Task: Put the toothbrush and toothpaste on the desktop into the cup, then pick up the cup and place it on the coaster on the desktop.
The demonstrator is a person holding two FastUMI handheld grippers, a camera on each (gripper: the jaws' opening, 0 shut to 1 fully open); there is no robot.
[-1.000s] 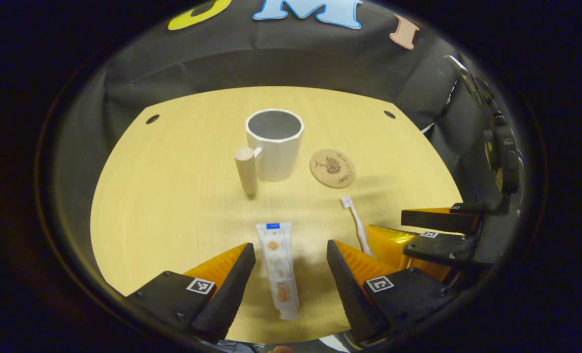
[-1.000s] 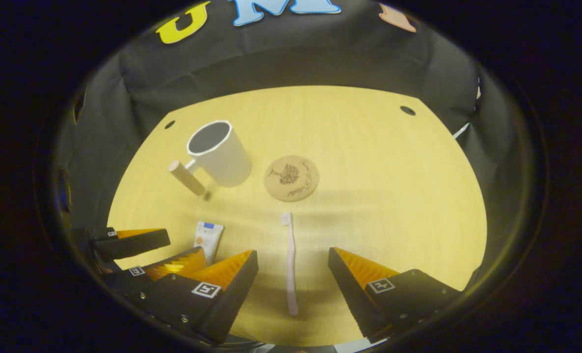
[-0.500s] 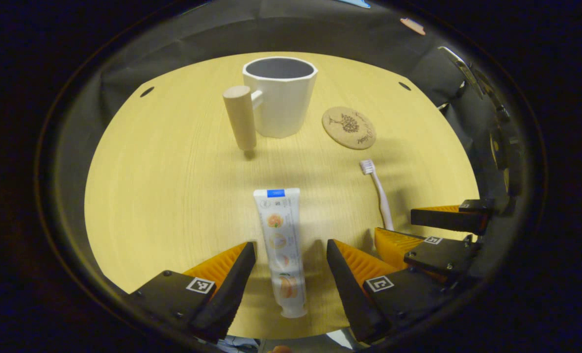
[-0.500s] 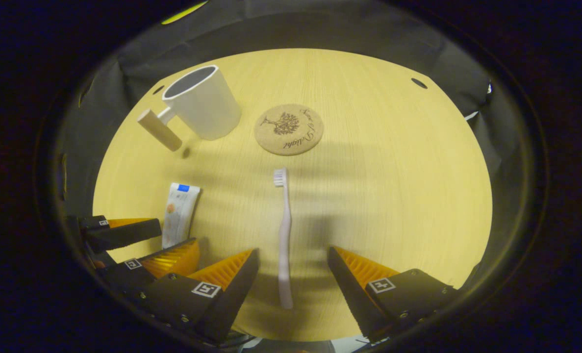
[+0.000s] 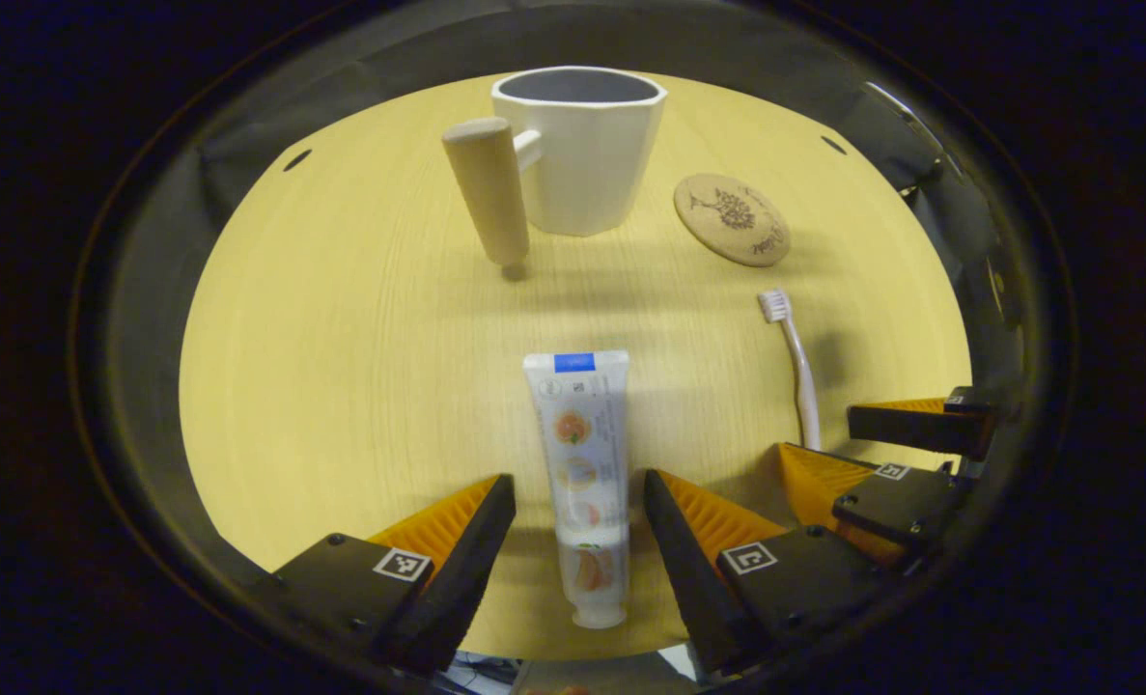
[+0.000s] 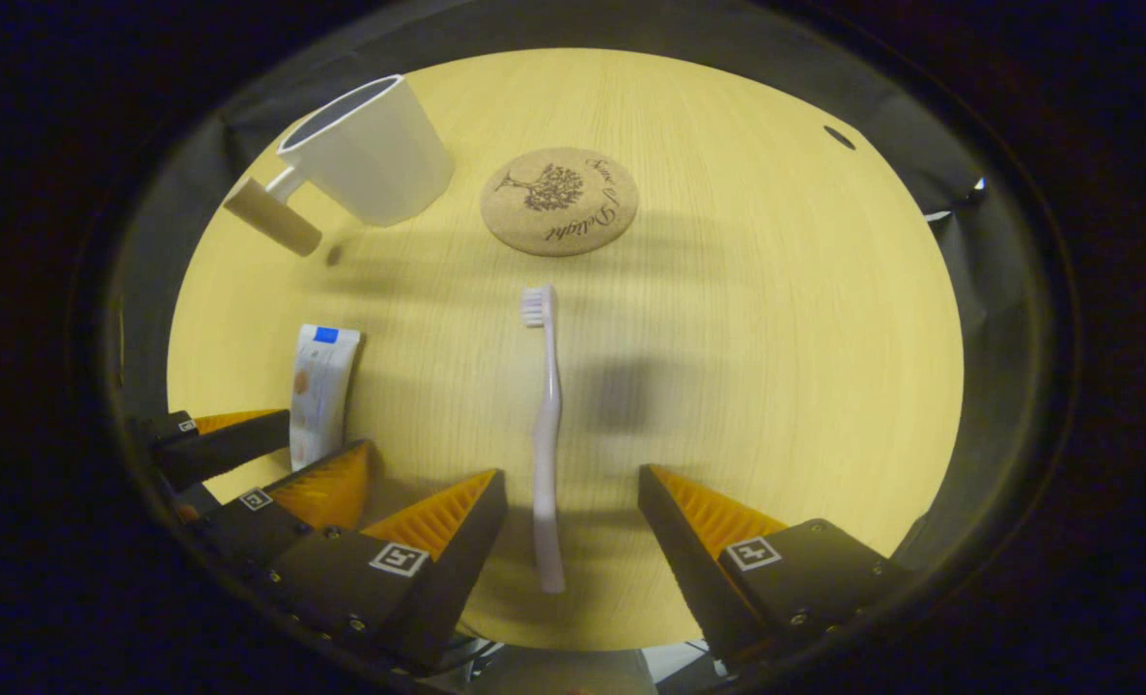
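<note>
Left gripper (image 5: 573,502): tilted steeply down over the desktop (image 5: 341,367), jaws spread wide, straddling the lower half of the toothpaste (image 5: 582,463) with clearance on both sides; no contact visible. The tube lies flat, cap toward 6 o'clock.

Right gripper (image 6: 573,502): same downward pose, jaws wide apart either side of the toothbrush (image 6: 545,434) handle, not gripping it. Bristle head points to 12 o'clock, toward the coaster (image 6: 559,200).

The cup (image 5: 580,147) stands upright at 12 o'clock in the left gripper view, wooden handle (image 5: 488,201) at its 9 o'clock, coaster near its 3 o'clock.
</note>
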